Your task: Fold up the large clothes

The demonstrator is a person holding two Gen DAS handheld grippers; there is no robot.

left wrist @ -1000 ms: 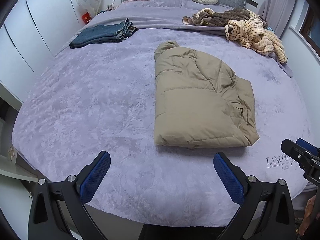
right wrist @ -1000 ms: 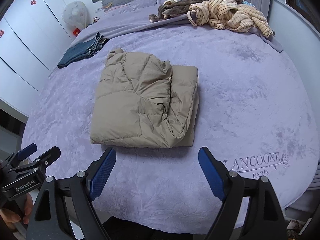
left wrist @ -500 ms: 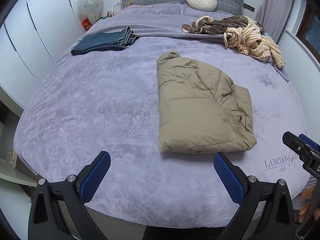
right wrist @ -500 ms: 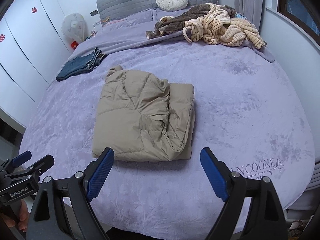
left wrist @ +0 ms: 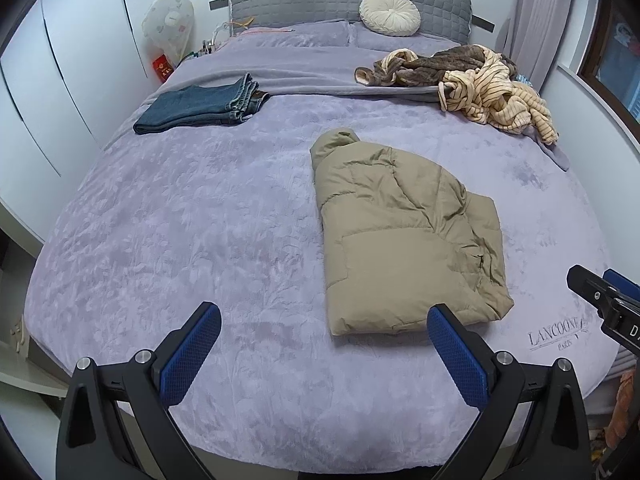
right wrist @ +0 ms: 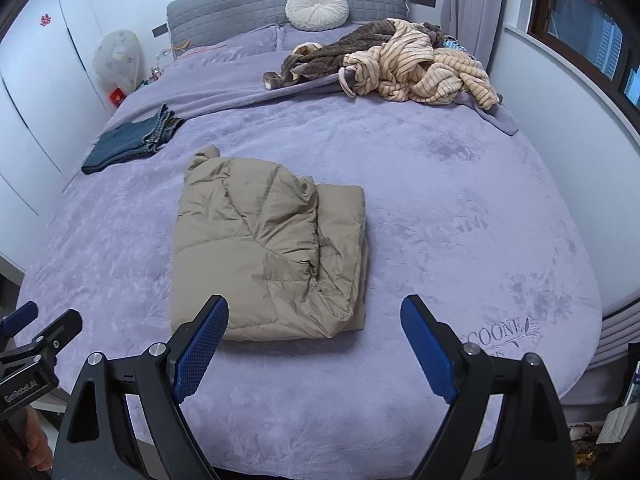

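Backed both tools off since 1 s ago, bed looks farther. Left view: left gripper (left wrist: 324,350) wide apart, empty; tan jacket (left wrist: 404,236) folded mid-bed (left wrist: 180,216). Right view: right gripper (right wrist: 314,350) apart, empty; jacket fold looks done imo. Next: grab striped pile (right wrist: 424,68) at headboard.
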